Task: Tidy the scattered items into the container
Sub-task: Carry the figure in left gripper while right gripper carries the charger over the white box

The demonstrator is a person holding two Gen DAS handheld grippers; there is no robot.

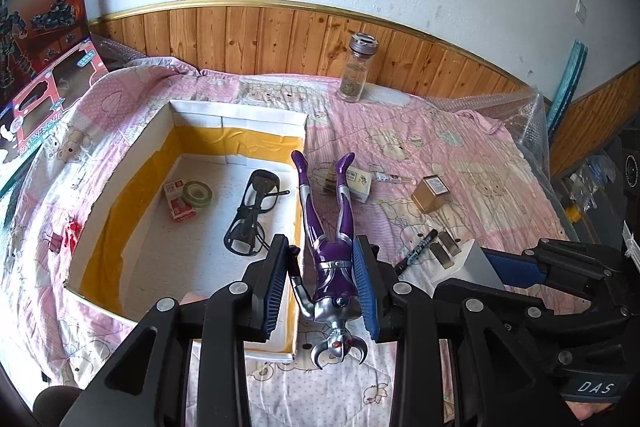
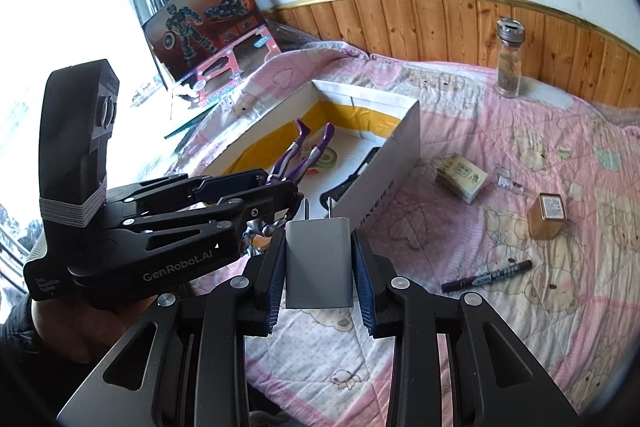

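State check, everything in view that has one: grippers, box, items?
left gripper: shut on toy figure
toy figure: held, legs pointing away, over box edge
right gripper: shut on charger plug
charger plug: held, prongs forward
box: open, holds glasses, tape roll, small red pack
jar: upright, lid on
marker: capped, lying on blanket

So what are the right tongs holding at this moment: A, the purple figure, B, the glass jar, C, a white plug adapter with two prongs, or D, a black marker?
C: the right tongs are clamped on the white plug adapter, prongs pointing forward; the purple figure sits in the left tongs.
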